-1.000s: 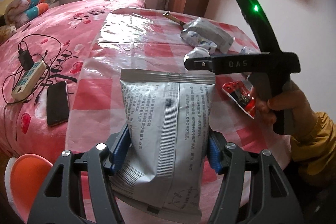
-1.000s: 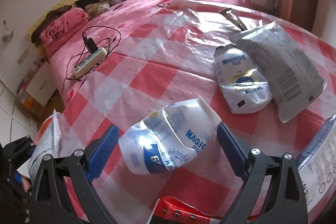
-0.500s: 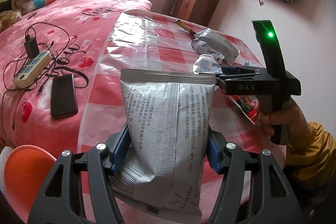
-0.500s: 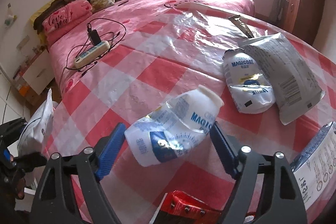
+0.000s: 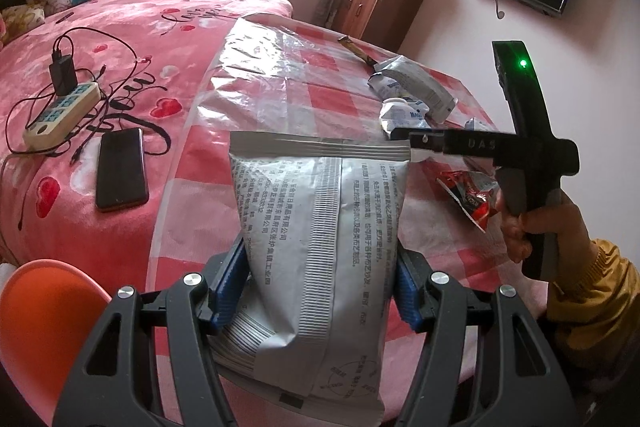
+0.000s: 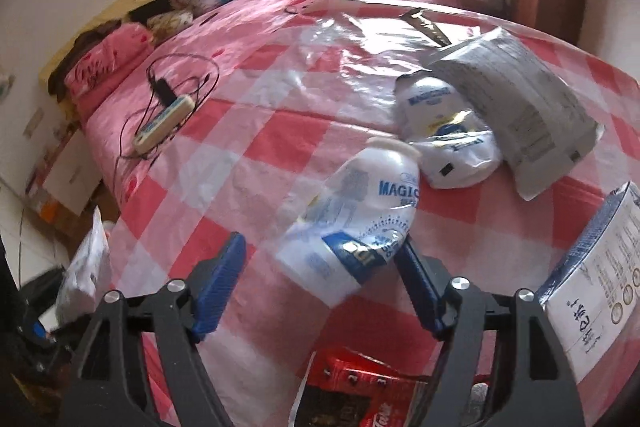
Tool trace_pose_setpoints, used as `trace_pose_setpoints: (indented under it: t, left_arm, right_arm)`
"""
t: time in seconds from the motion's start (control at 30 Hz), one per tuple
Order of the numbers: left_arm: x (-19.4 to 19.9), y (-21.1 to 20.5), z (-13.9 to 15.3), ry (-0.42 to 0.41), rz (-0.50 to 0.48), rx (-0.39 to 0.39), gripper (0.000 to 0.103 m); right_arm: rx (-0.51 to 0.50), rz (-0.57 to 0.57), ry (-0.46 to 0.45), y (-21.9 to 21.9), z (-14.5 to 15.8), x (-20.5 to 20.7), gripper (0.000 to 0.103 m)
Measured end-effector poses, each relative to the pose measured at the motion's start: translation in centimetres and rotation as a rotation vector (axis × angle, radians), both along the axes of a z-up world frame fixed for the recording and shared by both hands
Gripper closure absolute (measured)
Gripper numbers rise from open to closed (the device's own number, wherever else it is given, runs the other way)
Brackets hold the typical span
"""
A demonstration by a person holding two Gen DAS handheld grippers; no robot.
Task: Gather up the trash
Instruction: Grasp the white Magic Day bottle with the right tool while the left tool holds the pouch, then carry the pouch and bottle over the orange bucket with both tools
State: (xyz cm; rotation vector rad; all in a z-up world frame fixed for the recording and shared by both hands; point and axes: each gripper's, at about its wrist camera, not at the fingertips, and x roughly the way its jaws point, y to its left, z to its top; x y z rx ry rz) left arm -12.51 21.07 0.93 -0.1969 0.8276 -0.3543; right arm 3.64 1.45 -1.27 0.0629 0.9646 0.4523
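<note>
1. My left gripper point(image 5: 320, 291): low centre of the left wrist view, blue pads clamped on either side of a grey printed bag point(image 5: 320, 247), which stands upright in the middle of the frame with its sealed edge at the top.
2. My right gripper point(image 6: 324, 279): low centre of the right wrist view. Its jaws have just been closing around a white and blue pouch point(image 6: 360, 211). The right pad touches the pouch's lower corner; the left pad stands clear of it, so the pouch is between the jaws but not pinched on both sides.
3. Red and white checked plastic sheet point(image 6: 280, 151): covers the bed across the middle of the right wrist view; the trash lies on it.
4. Second white and blue pouch point(image 6: 448, 131): right of centre, partly under a grey packet point(image 6: 516, 95) to its upper right.
5. Red wrapper point(image 6: 360, 391): bottom edge, below my right gripper.
6. White printed packet point(image 6: 592, 267): right edge.
7. Brown stick wrapper point(image 6: 428, 23): upper centre.
8. Power strip point(image 5: 60, 111) and dark phone point(image 5: 122, 167): left side of the left wrist view, on the pink bedspread point(image 5: 120, 27).
9. Orange bin rim point(image 5: 44, 307): lower left corner there.
</note>
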Motion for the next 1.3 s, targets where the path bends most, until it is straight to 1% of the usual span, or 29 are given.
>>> trace_pose_setpoints:
  t: [0.1, 0.17, 0.23, 0.27, 0.3, 0.37, 0.43, 0.57, 0.7, 0.83, 1.03, 1.17, 1.3]
  left_arm:
    - [0.0, 0.1, 0.0, -0.003, 0.001, 0.001, 0.039]
    - [-0.1, 0.3, -0.1, -0.004, 0.001, -0.001, 0.039]
    - [-0.1, 0.4, -0.1, -0.007, 0.003, -0.002, 0.039]
    - [-0.2, 0.5, -0.1, -0.008, 0.004, -0.003, 0.039]
    - [-0.2, 0.5, -0.1, -0.008, 0.005, -0.004, 0.039]
    - [-0.2, 0.7, -0.1, -0.009, 0.008, -0.007, 0.039]
    - [-0.3, 0.9, 0.0, -0.011, 0.011, -0.009, 0.039]
    - [-0.4, 1.3, 0.1, -0.014, 0.023, -0.019, 0.039]
    - [-0.4, 1.6, 0.4, -0.022, 0.027, -0.025, 0.039]
    - [-0.7, 1.9, 0.6, -0.033, 0.032, -0.029, 0.039]
    - [-1.3, 2.6, 1.2, -0.055, 0.051, -0.034, 0.039]
    - [-2.0, 3.9, 1.5, -0.063, 0.087, -0.038, 0.039]
    - [-3.1, 5.8, 1.9, -0.073, 0.138, -0.025, 0.039]
  right_arm:
    - [0.067, -0.037, 0.039, -0.6, 0.0, 0.8, 0.027]
    - [0.082, -0.065, 0.050, -0.9, 0.1, 1.2, 0.028]
    - [0.099, -0.091, 0.057, -1.2, 0.1, 1.6, 0.037]
    - [0.101, -0.106, 0.065, -1.4, 0.1, 1.8, 0.056]
    - [0.106, -0.116, 0.072, -1.5, 0.0, 2.0, 0.067]
    - [0.110, -0.129, 0.069, -1.8, 0.0, 2.2, 0.070]
    - [0.092, -0.120, 0.052, -1.6, 0.2, 2.0, 0.072]
    - [0.078, -0.089, 0.012, -1.1, 1.0, 1.1, 0.081]
    - [0.040, -0.053, -0.035, 0.1, 1.8, -0.1, 0.084]
    - [0.008, -0.026, -0.086, 1.3, 2.6, -1.6, 0.085]
    - [0.055, 0.015, -0.104, 2.9, 4.0, -3.2, 0.086]
    - [0.113, 0.080, -0.092, 4.9, 4.9, -4.4, 0.086]
    - [0.169, 0.171, -0.070, 8.1, 5.8, -5.6, 0.086]
